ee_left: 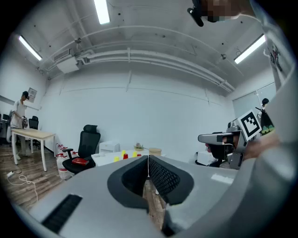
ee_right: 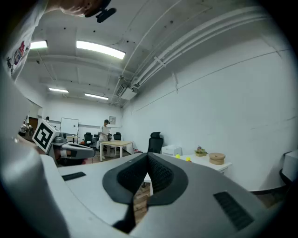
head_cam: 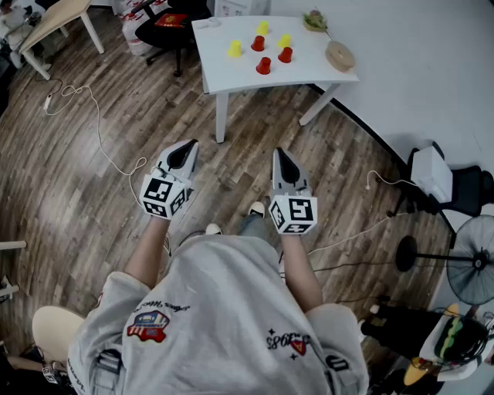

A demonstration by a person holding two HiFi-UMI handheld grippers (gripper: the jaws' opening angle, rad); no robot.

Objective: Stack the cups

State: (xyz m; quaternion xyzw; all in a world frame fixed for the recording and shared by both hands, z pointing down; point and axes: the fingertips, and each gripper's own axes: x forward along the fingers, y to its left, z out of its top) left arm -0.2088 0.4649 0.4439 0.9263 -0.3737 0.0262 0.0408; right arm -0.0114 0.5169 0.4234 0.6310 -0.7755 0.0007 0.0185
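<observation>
Three yellow cups (head_cam: 235,48) and three red cups (head_cam: 264,65) stand apart, unstacked, on a small white table (head_cam: 224,73) across the room. My left gripper (head_cam: 191,144) and my right gripper (head_cam: 278,153) are held level side by side over the wood floor, well short of the table. Each has its jaws together with nothing between them. In the left gripper view, the left gripper (ee_left: 148,160) points at the table and the cups (ee_left: 124,156) show small beyond it. Two yellow cups (ee_right: 187,159) appear just past the right gripper (ee_right: 148,157) in its own view.
A round wooden box (head_cam: 340,55) and a small plant (head_cam: 315,21) share the white table. A black office chair (head_cam: 171,25) stands to its left. Cables (head_cam: 100,131) run over the floor. A floor fan (head_cam: 471,268) stands at the right. A person (ee_right: 106,131) stands by a far wooden table.
</observation>
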